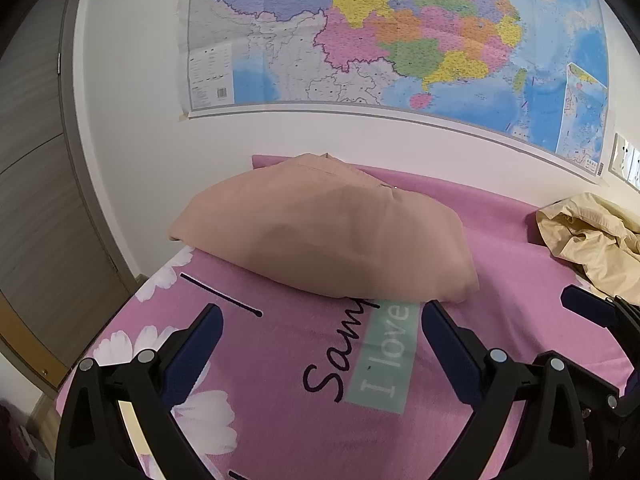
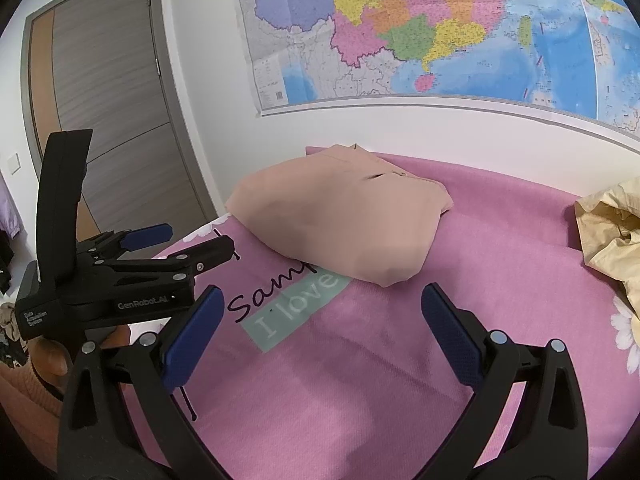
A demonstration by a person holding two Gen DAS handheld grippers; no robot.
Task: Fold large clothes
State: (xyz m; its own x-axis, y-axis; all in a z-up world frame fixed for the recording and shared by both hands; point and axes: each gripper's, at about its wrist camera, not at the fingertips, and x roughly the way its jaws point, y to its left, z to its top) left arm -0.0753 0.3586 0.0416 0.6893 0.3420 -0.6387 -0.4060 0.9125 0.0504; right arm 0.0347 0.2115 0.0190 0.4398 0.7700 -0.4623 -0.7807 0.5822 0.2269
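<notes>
A peach garment (image 1: 320,232) lies folded into a compact bundle on the pink bed sheet (image 1: 280,400), near the wall; it also shows in the right wrist view (image 2: 340,216). My left gripper (image 1: 320,316) is open and empty, just in front of the bundle and apart from it. My right gripper (image 2: 322,300) is open and empty, also short of the bundle. The left gripper's body (image 2: 120,276) shows at the left of the right wrist view. A crumpled cream garment (image 1: 592,240) lies at the right of the bed, also in the right wrist view (image 2: 612,232).
The sheet carries black script and a green "I love" patch (image 1: 388,356). A large map (image 1: 400,32) hangs on the white wall behind the bed. A grey door (image 2: 108,112) stands at the left. Wall switches (image 1: 628,160) sit at the far right.
</notes>
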